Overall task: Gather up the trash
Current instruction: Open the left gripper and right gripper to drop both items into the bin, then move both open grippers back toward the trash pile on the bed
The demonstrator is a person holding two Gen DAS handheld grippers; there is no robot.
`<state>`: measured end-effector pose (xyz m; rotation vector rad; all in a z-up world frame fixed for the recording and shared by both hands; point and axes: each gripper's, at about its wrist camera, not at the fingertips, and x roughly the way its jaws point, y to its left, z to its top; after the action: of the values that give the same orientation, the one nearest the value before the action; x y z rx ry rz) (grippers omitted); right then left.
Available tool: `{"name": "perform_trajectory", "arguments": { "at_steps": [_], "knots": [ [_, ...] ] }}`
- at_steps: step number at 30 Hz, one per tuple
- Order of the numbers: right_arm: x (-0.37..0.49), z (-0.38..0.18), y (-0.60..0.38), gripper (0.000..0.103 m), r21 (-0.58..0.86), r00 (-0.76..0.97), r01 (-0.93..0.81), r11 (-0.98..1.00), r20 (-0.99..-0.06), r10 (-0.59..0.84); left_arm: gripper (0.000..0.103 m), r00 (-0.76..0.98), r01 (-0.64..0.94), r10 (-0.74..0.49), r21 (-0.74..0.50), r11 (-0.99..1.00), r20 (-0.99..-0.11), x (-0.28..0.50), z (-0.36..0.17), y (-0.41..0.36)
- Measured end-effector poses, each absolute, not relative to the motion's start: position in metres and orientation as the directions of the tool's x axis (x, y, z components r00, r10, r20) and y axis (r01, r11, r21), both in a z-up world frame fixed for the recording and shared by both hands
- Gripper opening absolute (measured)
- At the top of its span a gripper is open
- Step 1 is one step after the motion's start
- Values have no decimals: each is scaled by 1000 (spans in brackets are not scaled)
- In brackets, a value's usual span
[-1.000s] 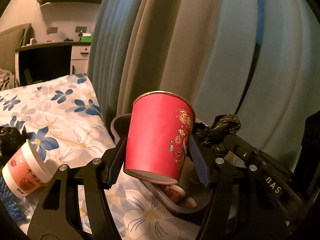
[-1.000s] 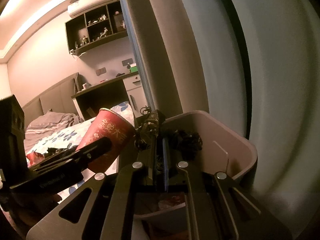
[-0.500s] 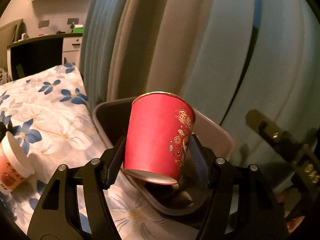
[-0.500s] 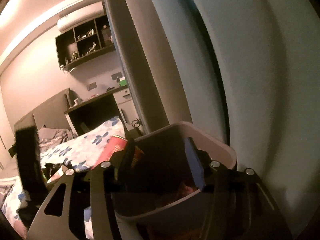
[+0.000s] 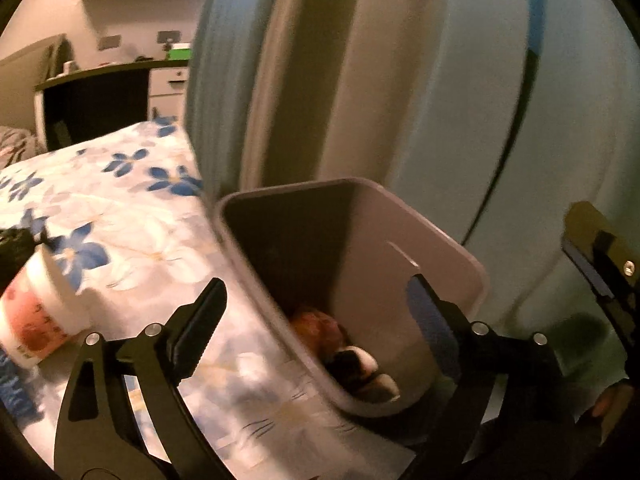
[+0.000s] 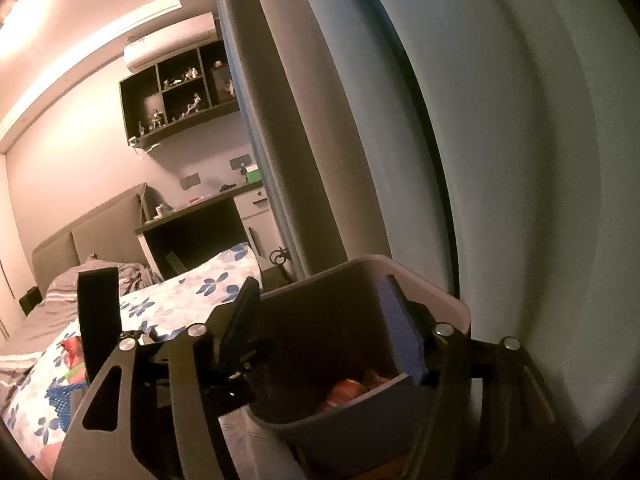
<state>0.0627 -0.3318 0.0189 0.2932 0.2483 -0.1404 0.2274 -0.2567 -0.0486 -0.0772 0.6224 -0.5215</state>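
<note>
Both the left gripper and right gripper are opening, fingers released, nothing between them. Trash lies in the bin; the cup on the bed, left, could roll if nudged.

**Colours beside the bin**

The bin was pale grey-lilac, holding something red. Left of the black tongs lay a white bedspread with blue flowers (and a white-and-red cup). The curtains hung pale blue.
</note>
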Motion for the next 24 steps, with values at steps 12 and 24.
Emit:
{"name": "perform_trajectory", "arguments": {
  "at_steps": [12, 24],
  "knots": [
    [54, 24, -289, 80, 237, 969, 104, 966, -244, -44, 91, 798, 207, -275, -185, 961, -537, 195, -33, -154],
    [58, 16, -206, 83, 170, 956, -42, 984, -278, 89, 91, 851, -79, -1, -129, 988, -525, 132, -31, -6]
  ]
}}
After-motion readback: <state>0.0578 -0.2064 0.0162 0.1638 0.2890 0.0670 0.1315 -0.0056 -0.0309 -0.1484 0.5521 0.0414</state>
